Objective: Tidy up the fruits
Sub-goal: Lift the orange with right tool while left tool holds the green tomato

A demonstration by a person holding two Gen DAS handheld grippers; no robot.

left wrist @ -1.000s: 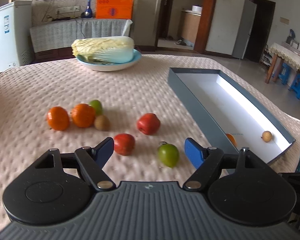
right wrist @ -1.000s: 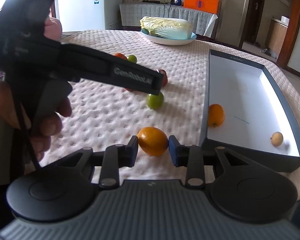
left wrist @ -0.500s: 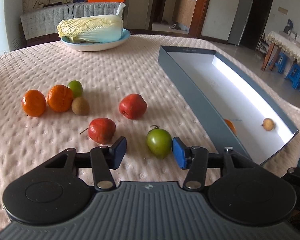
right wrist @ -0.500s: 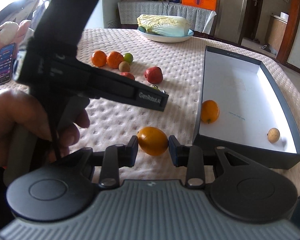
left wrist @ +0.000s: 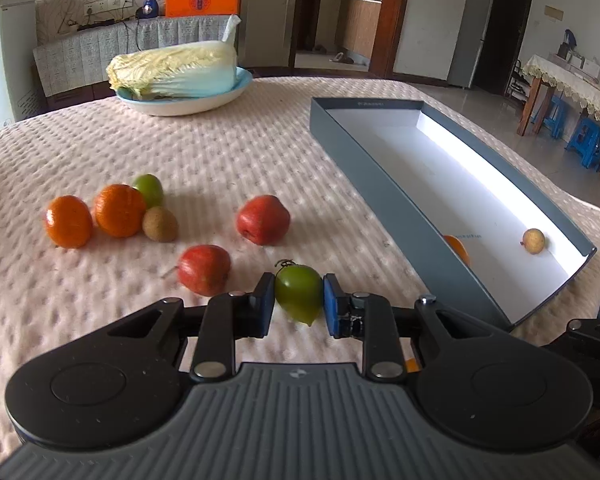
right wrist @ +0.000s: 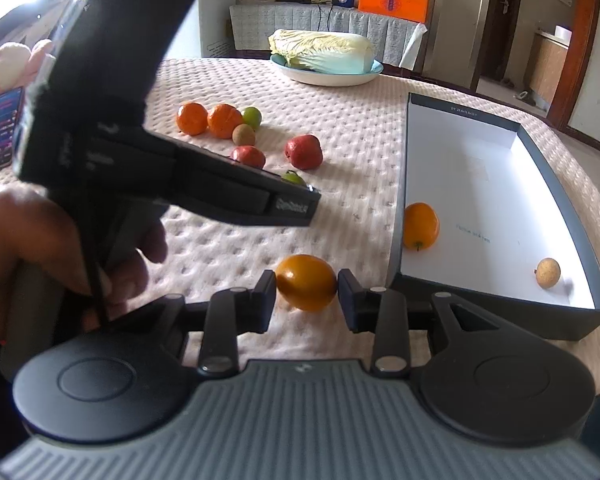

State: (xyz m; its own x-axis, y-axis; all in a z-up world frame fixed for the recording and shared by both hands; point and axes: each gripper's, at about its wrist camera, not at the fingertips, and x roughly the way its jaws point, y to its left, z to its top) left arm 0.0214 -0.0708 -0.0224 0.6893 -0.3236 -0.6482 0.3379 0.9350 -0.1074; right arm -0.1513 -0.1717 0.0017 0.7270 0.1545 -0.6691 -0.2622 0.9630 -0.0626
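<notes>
The left gripper [left wrist: 299,302] squeezes a green fruit [left wrist: 299,293] tight on the bumpy cloth [left wrist: 220,160]. The right gripper [right wrist: 307,294] pinches a yellow-orange fruit [right wrist: 306,282], just beside the grey box [right wrist: 496,312].

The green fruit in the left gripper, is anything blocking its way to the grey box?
Nothing visible does. The green fruit sits gripped in the left gripper, and only bare tablecloth lies between it and the grey box. It must clear the box's near wall.
</notes>
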